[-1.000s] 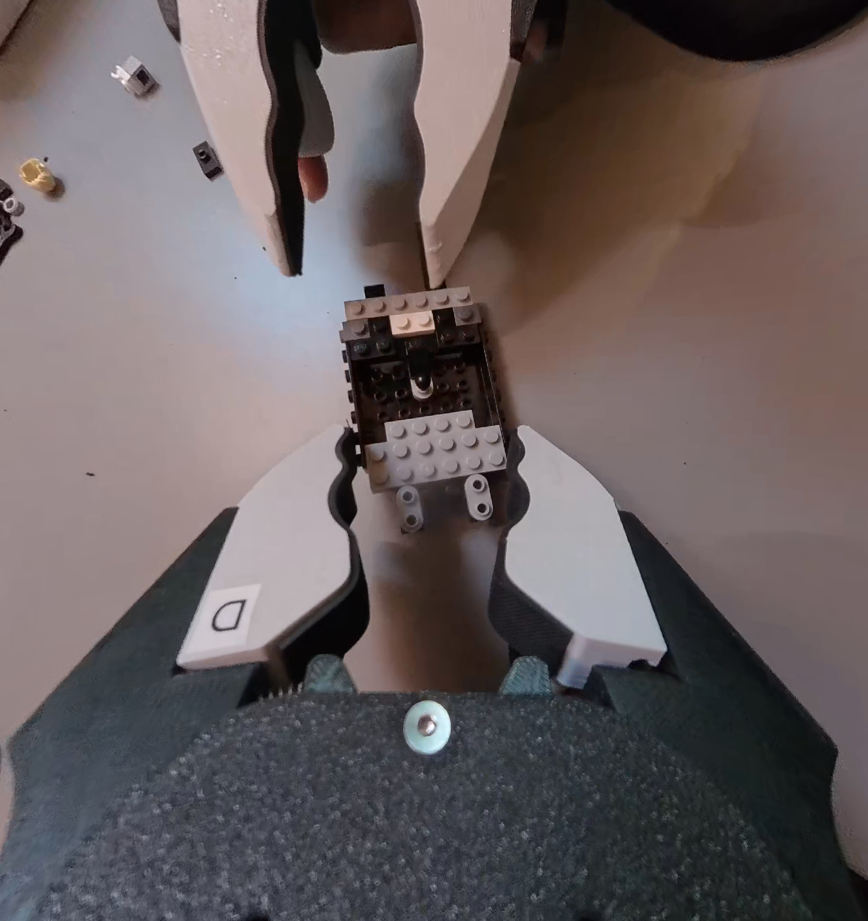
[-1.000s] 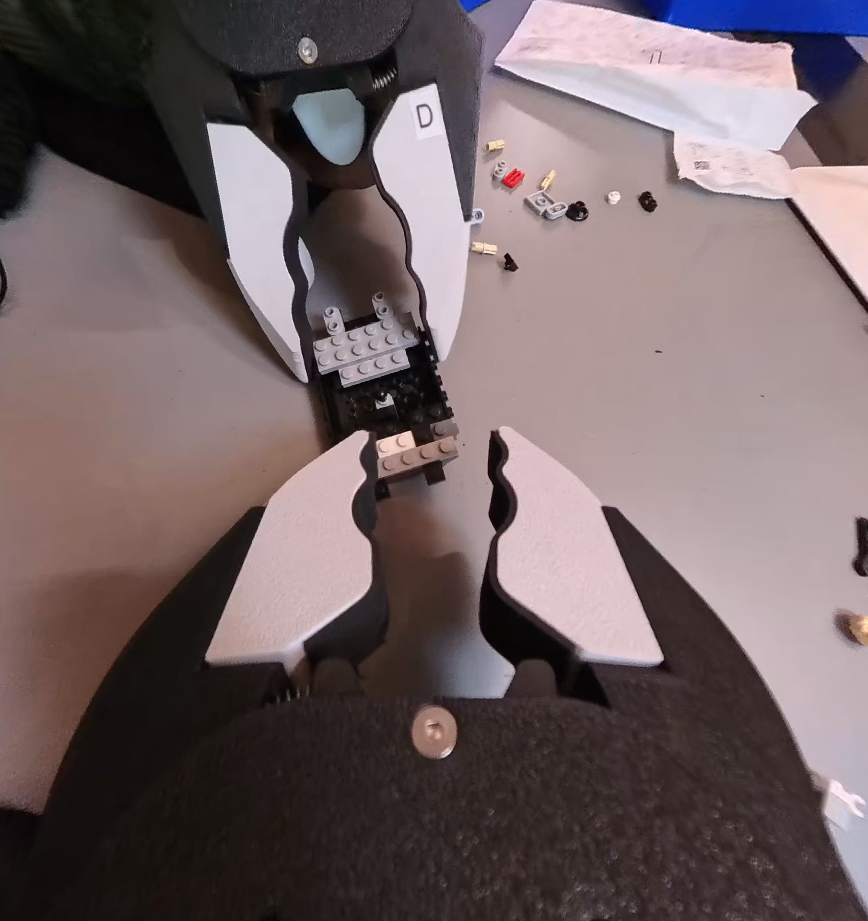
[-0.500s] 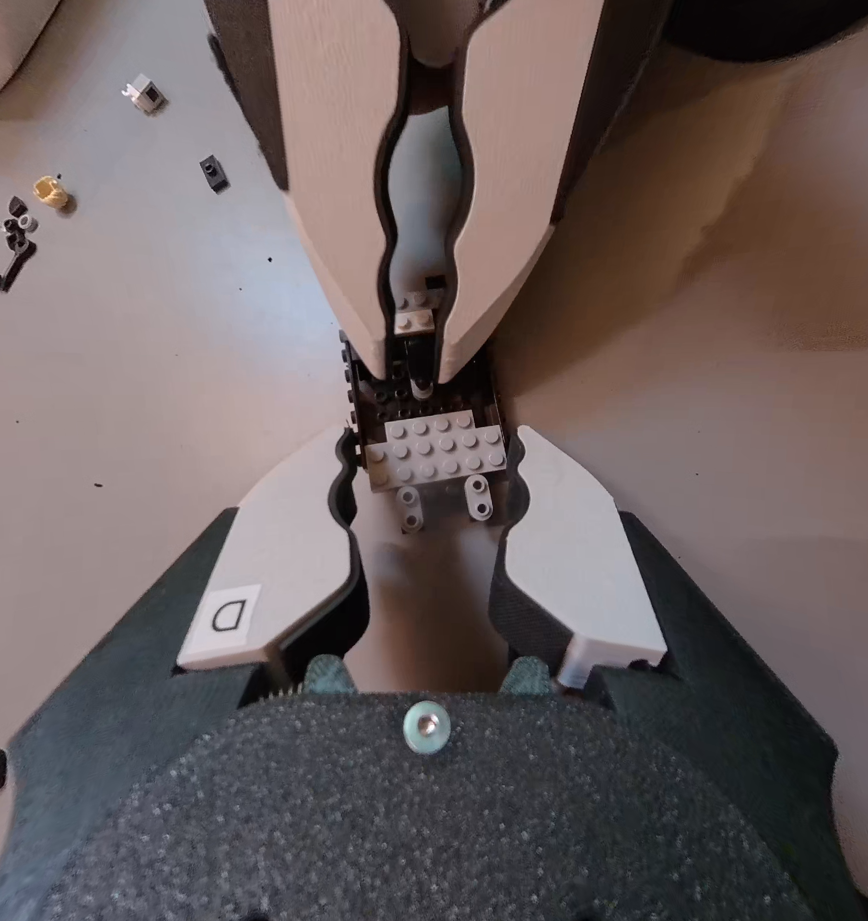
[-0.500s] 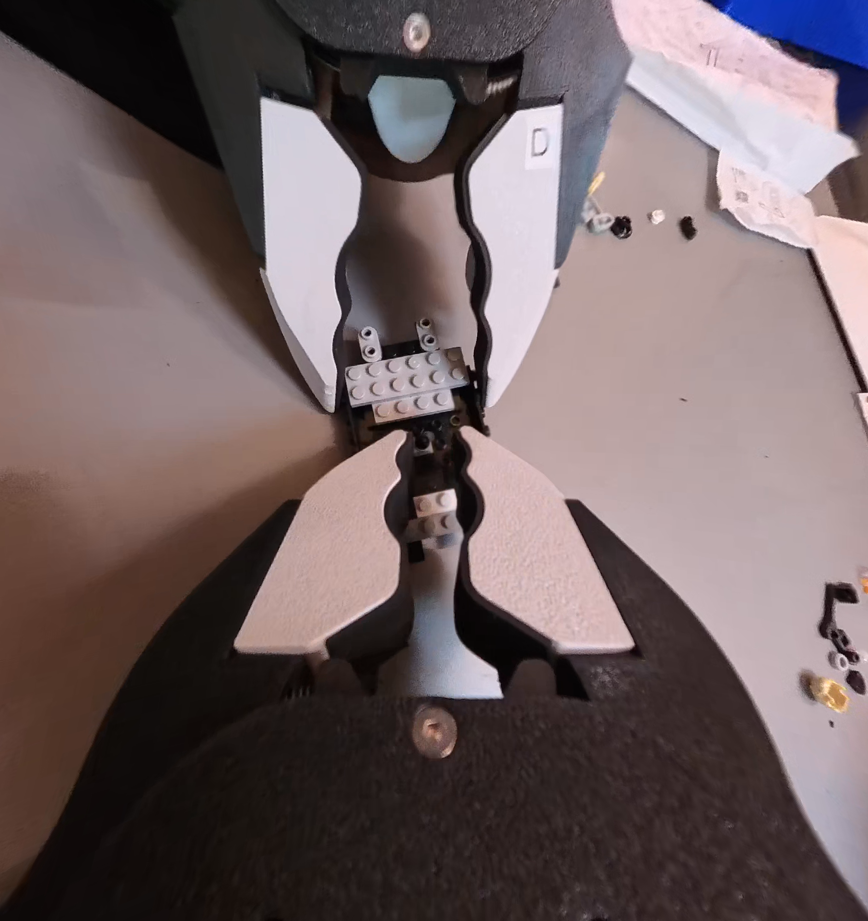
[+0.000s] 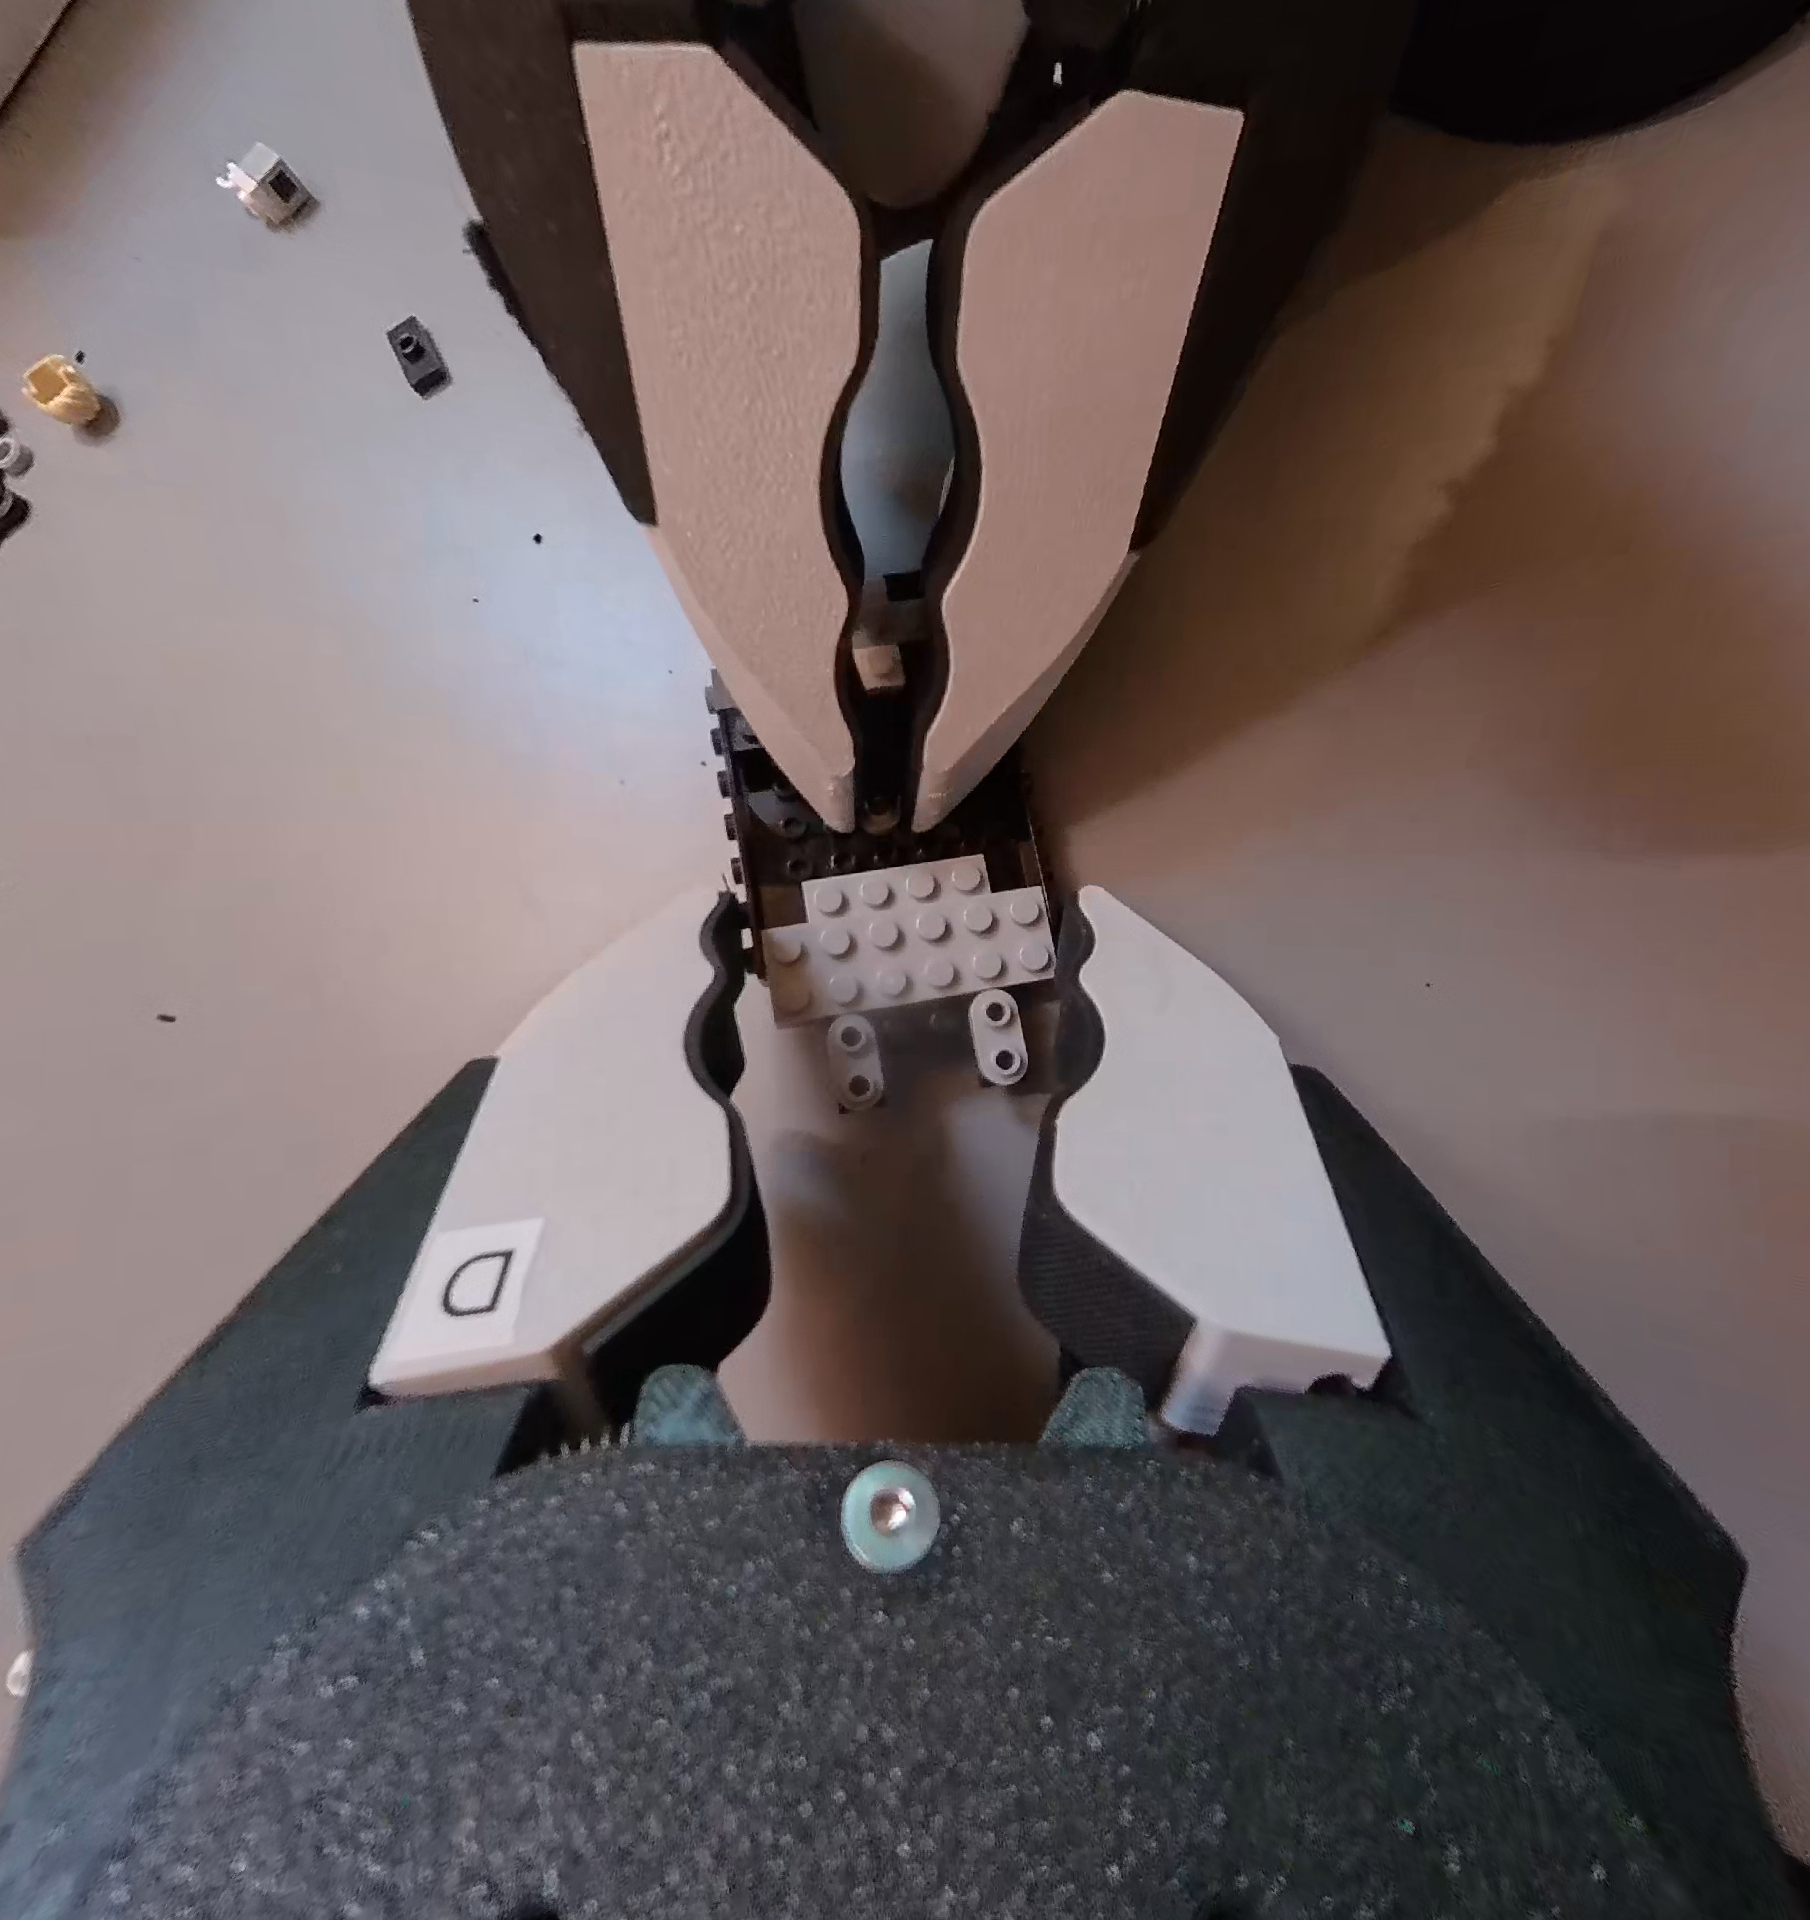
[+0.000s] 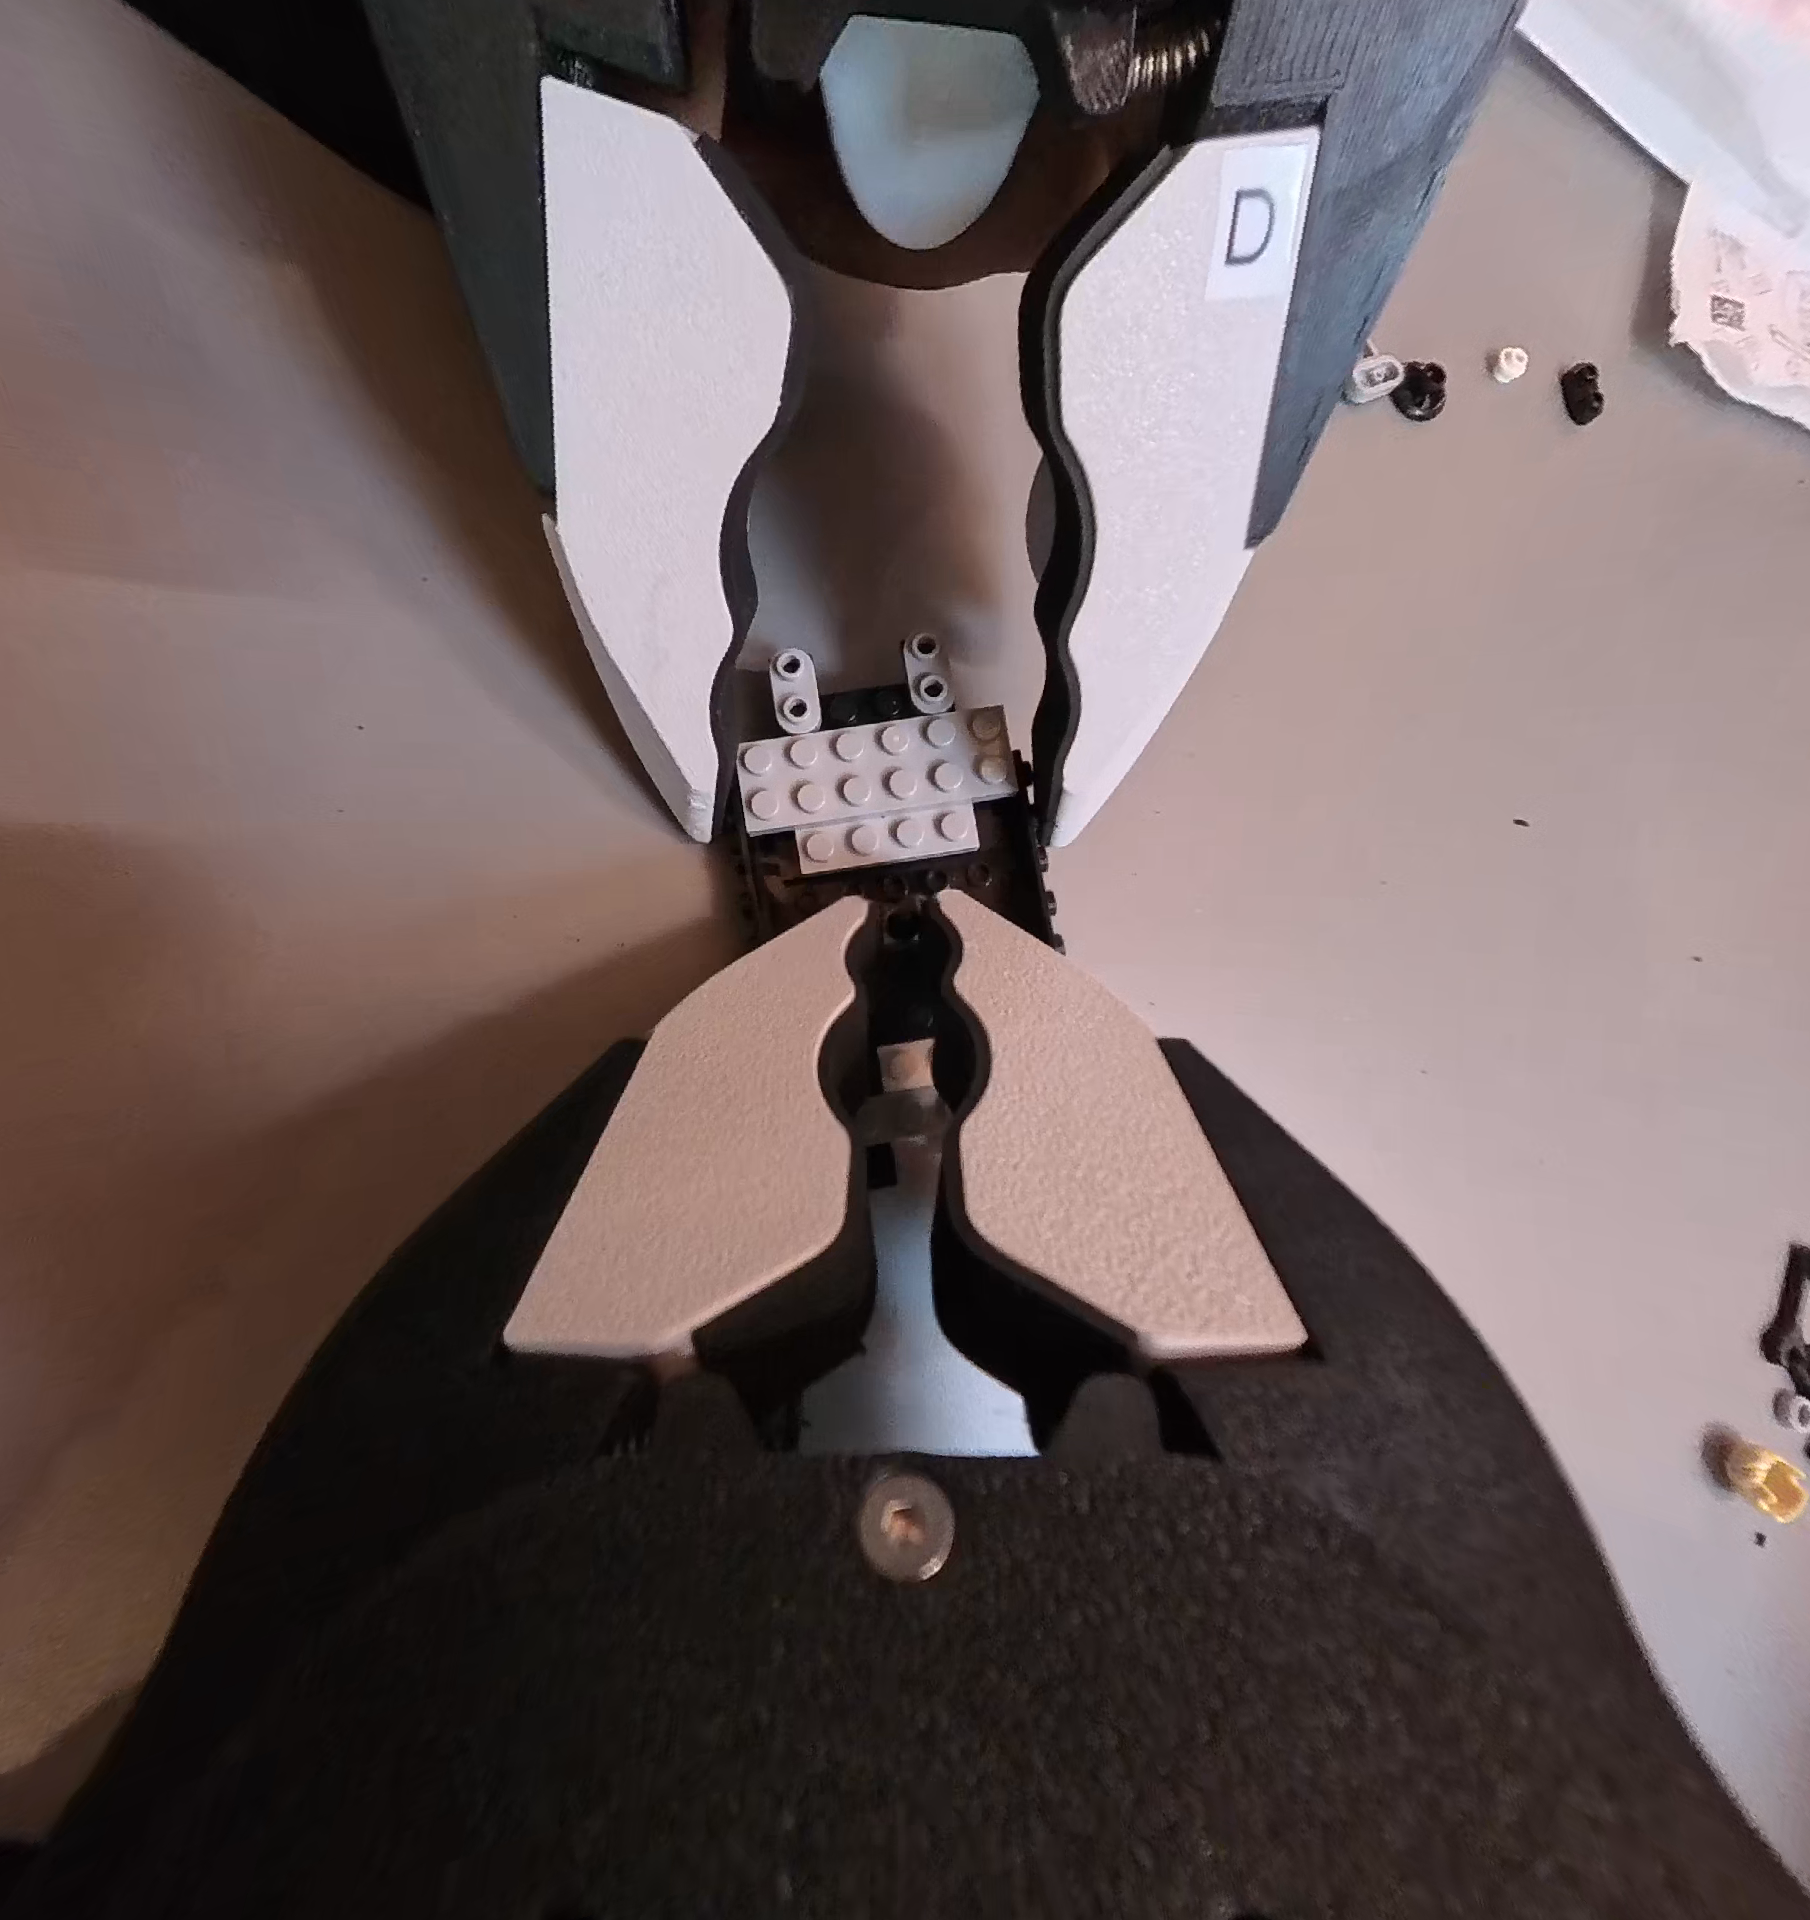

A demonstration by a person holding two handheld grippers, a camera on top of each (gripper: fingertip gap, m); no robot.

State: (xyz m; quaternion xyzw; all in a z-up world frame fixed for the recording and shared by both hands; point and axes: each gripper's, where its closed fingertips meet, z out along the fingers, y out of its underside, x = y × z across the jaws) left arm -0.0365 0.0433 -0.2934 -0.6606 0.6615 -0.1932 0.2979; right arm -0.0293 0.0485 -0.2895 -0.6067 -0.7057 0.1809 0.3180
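Observation:
A small brick model [image 5: 776,821], black with light grey studded plates [image 5: 922,940] on top, rests on the grey table [image 5: 309,779]. My left gripper [image 5: 896,935] is shut on the model; its fingers [image 5: 610,1091] press on the two sides at the near end. The right wrist view shows the same grip [image 6: 880,821]. My right gripper [image 6: 903,904] comes from the opposite end, and its tips are closed on a small dark peg [image 5: 880,816] standing in the model's black middle. The peg also shows in the right wrist view [image 6: 901,925].
Loose small pieces lie on the table: a white-grey one [image 5: 267,187], a black one [image 5: 418,358], a tan one [image 5: 59,390]. In the right wrist view there are papers [image 6: 1774,281] at the far right, black bits [image 6: 1420,379] and a gold piece [image 6: 1758,1486]. My left and right fingertips are right by each other. The gold piece [image 6: 1758,1486] is about equally far from each gripper, around 20 centimetres. My left wrist view [image 5: 66,384] looks at it from another angle.
My right gripper moved in over the model and its jaws closed from wide open onto the small peg in the middle. My left gripper kept its hold on the model.

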